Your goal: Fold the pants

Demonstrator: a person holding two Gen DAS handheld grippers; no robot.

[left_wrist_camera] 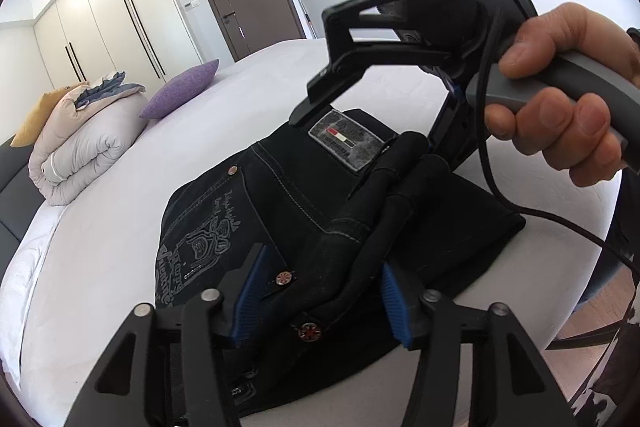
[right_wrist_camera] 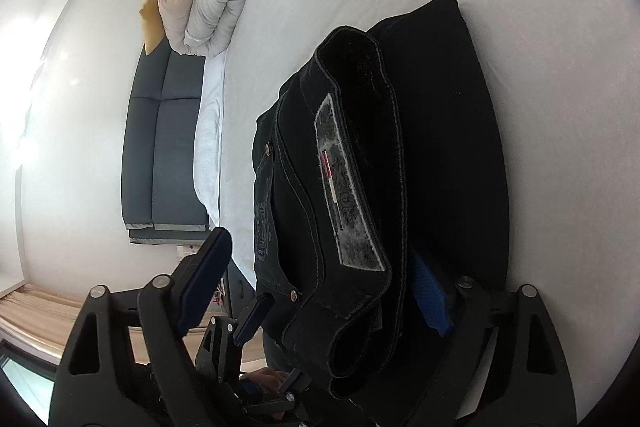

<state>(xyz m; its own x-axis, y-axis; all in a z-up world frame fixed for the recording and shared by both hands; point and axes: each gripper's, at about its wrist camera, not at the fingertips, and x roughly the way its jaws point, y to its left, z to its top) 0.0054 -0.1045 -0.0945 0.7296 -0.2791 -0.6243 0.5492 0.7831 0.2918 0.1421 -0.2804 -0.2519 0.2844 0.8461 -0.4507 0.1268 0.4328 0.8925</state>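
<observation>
Two tongs worked the folded black jeans (left_wrist_camera: 280, 211) lying on the white bed (left_wrist_camera: 120, 247), near its right edge. The left tongs (left_wrist_camera: 320, 303) stood spread, blue pads on either side of the bunched waistband. The right tongs (right_wrist_camera: 320, 291) likewise gaped around the waistband, unclenched. A rolled duvet (left_wrist_camera: 76, 143) and purple pillow (left_wrist_camera: 180, 89) lay far left.

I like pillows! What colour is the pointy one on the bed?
Purple. The pillow shows best in the left wrist view, beside the rolled duvet.
</observation>
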